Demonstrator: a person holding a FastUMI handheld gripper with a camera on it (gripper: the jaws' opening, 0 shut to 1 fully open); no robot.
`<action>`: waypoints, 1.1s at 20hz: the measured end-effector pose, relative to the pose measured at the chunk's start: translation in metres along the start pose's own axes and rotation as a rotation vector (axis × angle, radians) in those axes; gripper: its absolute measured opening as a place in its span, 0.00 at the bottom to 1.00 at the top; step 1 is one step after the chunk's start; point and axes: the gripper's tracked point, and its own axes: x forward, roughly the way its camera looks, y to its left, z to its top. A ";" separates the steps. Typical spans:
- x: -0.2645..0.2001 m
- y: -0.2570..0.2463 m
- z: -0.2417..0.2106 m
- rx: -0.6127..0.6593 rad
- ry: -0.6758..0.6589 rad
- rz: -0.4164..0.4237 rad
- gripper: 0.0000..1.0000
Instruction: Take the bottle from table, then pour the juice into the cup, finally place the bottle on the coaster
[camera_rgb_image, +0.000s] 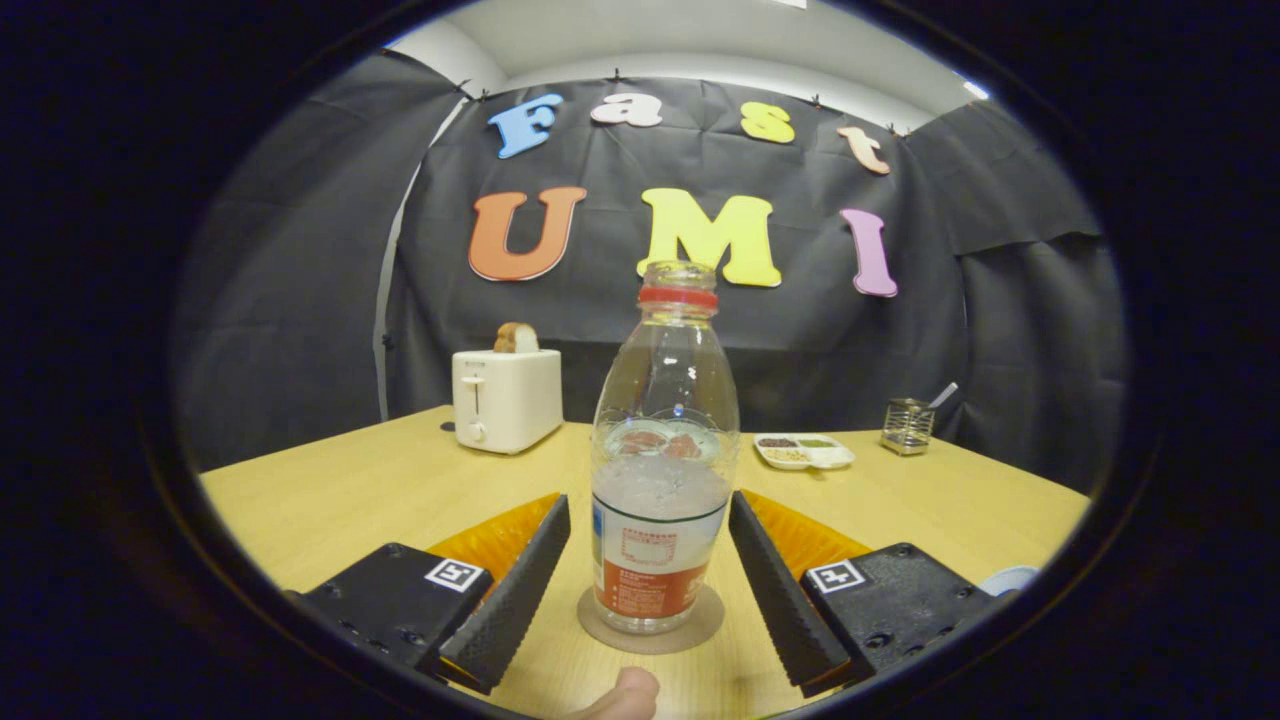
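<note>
A clear plastic bottle (662, 470) with a red neck ring, no cap and a white-and-orange label stands upright on a round brown coaster (652, 622) on the wooden table (330, 500). It holds some clear liquid in its lower part. My gripper (650, 510) is open, and the bottle stands between its two fingers with a gap on each side. The left finger (520, 580) and the right finger (775, 580) do not touch it. A pale blue rim (1008, 578), perhaps the cup, peeks out behind the right finger block.
A white toaster (505, 398) with a bread slice stands at the back left. Behind the bottle to the right lie a white divided dish (803, 451) with small foods and a metal mesh holder (908, 426). A person's fingertip (625, 695) shows below the coaster.
</note>
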 end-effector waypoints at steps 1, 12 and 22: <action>-0.007 0.000 0.005 -0.008 -0.004 -0.004 1.00; -0.096 -0.010 0.095 -0.030 -0.068 0.015 1.00; -0.183 -0.077 0.174 -0.049 -0.140 -0.040 1.00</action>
